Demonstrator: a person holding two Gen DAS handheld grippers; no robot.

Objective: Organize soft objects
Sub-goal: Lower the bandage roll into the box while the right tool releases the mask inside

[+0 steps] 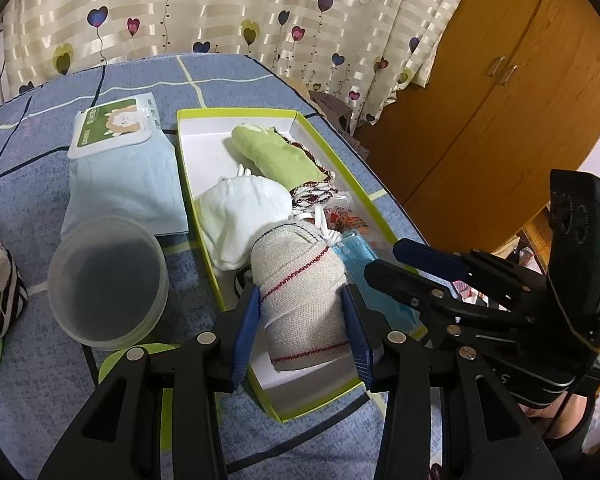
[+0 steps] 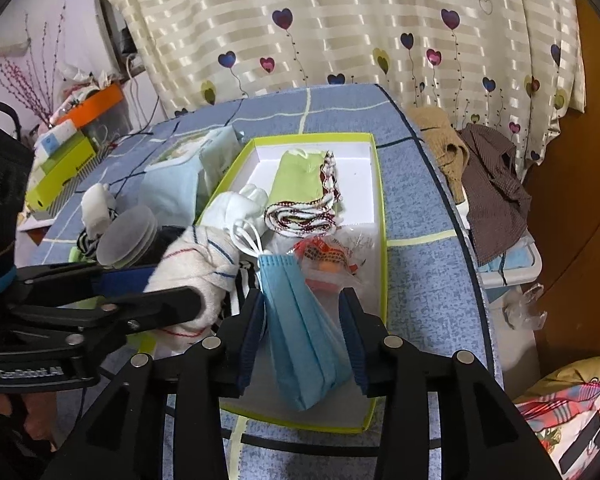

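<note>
The rolled bandage (image 1: 304,300) sits in my green-rimmed box (image 1: 342,168) on the blue checked tablecloth (image 1: 36,152), pressed between my left gripper (image 1: 302,330) pads. My right gripper (image 2: 302,328) stands open around the blue mask (image 2: 304,328). A heart-patterned curtain (image 2: 340,32) hangs behind.
</note>
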